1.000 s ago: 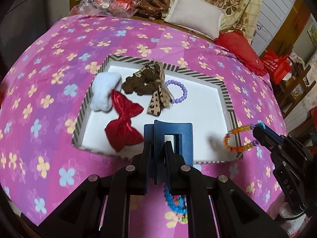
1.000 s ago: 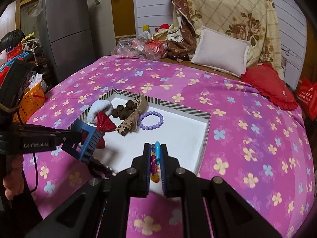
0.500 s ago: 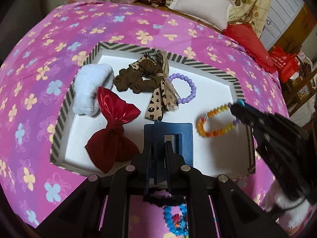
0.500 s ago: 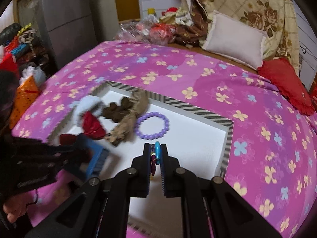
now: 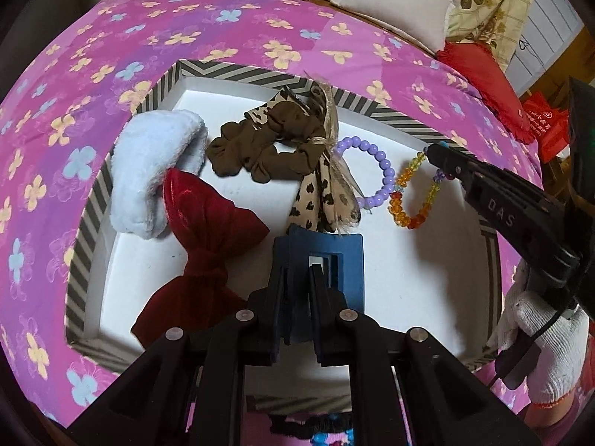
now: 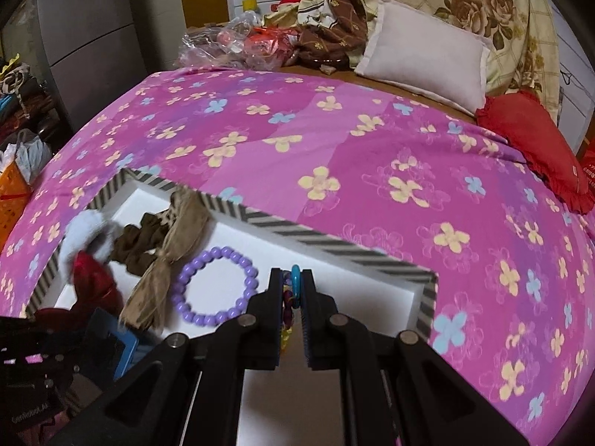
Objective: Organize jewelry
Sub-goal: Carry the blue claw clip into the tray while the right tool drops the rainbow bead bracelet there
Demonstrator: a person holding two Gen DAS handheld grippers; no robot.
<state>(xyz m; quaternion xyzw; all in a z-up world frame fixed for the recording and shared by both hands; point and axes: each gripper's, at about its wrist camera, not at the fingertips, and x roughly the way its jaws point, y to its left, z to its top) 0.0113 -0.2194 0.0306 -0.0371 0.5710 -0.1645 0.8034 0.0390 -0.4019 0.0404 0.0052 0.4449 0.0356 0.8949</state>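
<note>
A white tray with a striped rim (image 5: pixel 238 74) (image 6: pixel 331 243) lies on the pink flowered bedspread. My left gripper (image 5: pixel 297 271) is shut on a blue rectangular hair claw (image 5: pixel 334 249), held low over the tray's near side. My right gripper (image 6: pixel 292 278) (image 5: pixel 433 152) is shut on an orange and yellow bead bracelet (image 5: pixel 405 204) (image 6: pixel 286 299), which hangs over the tray's right part beside a purple bead bracelet (image 5: pixel 375 171) (image 6: pixel 215 286). In the tray lie a red bow (image 5: pixel 208 230), a pale blue fluffy band (image 5: pixel 152 163), a brown scrunchie (image 5: pixel 267 145) and a leopard-print bow (image 5: pixel 323 193).
More beaded pieces (image 5: pixel 323 435) lie on the bedspread below the tray's near rim. A white pillow (image 6: pixel 424 52), a red cushion (image 6: pixel 535 141) and piled clothes and bags (image 6: pixel 260 41) sit at the bed's far end. A white-gloved hand (image 5: pixel 543 338) holds the right gripper.
Both grippers came forward and down over the tray. The right one carried the orange bracelet from outside the right rim to a spot beside the purple bracelet.
</note>
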